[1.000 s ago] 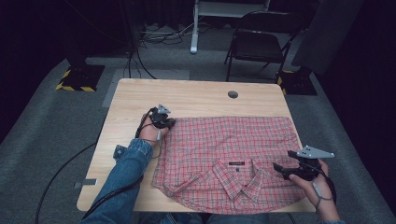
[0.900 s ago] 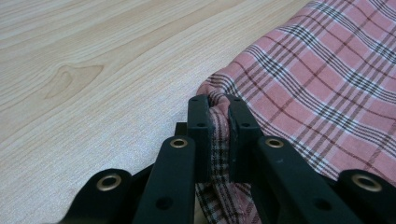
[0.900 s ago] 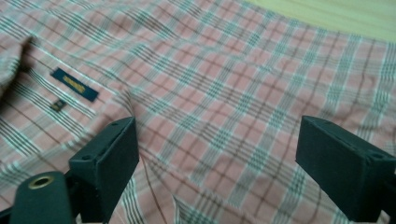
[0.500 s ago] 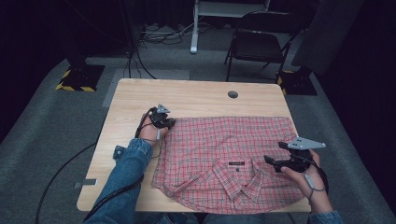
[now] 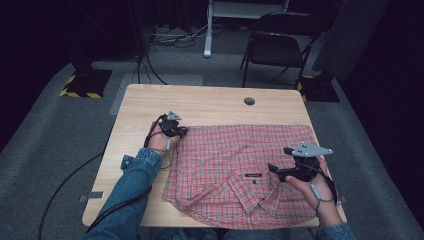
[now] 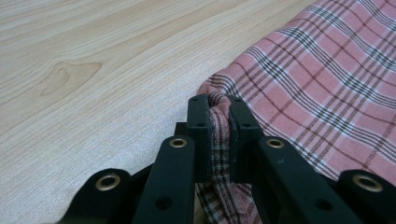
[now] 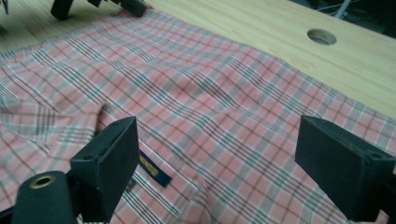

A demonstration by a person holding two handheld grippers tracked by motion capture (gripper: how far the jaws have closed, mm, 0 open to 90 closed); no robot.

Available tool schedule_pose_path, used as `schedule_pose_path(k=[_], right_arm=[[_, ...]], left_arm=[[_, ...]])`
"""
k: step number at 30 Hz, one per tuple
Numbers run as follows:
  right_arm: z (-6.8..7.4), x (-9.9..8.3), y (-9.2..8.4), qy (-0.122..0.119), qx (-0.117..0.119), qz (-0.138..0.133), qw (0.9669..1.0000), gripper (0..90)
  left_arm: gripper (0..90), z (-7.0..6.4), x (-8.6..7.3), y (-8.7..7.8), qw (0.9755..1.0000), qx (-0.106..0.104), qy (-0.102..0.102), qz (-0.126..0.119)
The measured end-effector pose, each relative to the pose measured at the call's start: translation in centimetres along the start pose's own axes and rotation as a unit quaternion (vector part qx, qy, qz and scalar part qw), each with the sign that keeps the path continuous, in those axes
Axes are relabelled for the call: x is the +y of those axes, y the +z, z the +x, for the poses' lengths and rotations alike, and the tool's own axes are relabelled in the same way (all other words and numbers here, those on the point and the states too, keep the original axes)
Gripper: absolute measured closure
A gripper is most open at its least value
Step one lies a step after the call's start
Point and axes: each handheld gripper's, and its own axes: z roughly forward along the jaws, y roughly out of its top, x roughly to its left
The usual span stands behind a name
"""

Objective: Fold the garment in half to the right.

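Shirt (image 5: 235,165) flat on surface (image 5: 210,102); far corner pinched in left tool (image 6: 219,135) as anchor, right tool (image 7: 215,172) gaping wide, empty, hovering near collar label (image 7: 153,169) for next grab.

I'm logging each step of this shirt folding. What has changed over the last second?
The right hand-held gripper, jaws open and holding nothing, has moved from the table's right edge inward over the red plaid cotton shirt, toward its collar. The left hand-held gripper stayed put, still shut on the shirt's far left corner. The shirt itself lies as before on the light wooden table.
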Motion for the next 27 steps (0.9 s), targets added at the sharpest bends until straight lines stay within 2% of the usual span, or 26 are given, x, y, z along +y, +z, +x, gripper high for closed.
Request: schedule_pose_path(k=[9, 15, 21, 24, 27], right_arm=[[1.7, 2.3, 0.9, -0.019, 0.001, 0.002, 0.9998, 15.0], [2.8, 4.1, 1.5, -0.028, 0.006, -0.011, 0.9995, 15.0], [4.3, 5.6, 2.4, -0.033, 0.02, -0.027, 0.9989, 15.0], [4.8, 6.0, 2.7, -0.037, 0.025, -0.03, 0.9985, 15.0], [5.5, 6.3, 3.2, -0.04, 0.034, -0.036, 0.998, 15.0]], left_arm=[[81.4, -0.1, 0.0, 0.0, 1.0, 0.002, 0.004, 0.001], [81.2, -0.2, 0.0, 0.0, 0.9999, 0.006, 0.012, 0.002], [81.1, 0.0, 0.0, 0.0, 1.0, -0.002, 0.003, 0.0], [81.1, -0.1, 0.0, 0.0, 1.0, 0.002, 0.007, 0.001], [81.1, 0.0, 0.0, 0.0, 1.0, -0.001, 0.004, 0.0]])
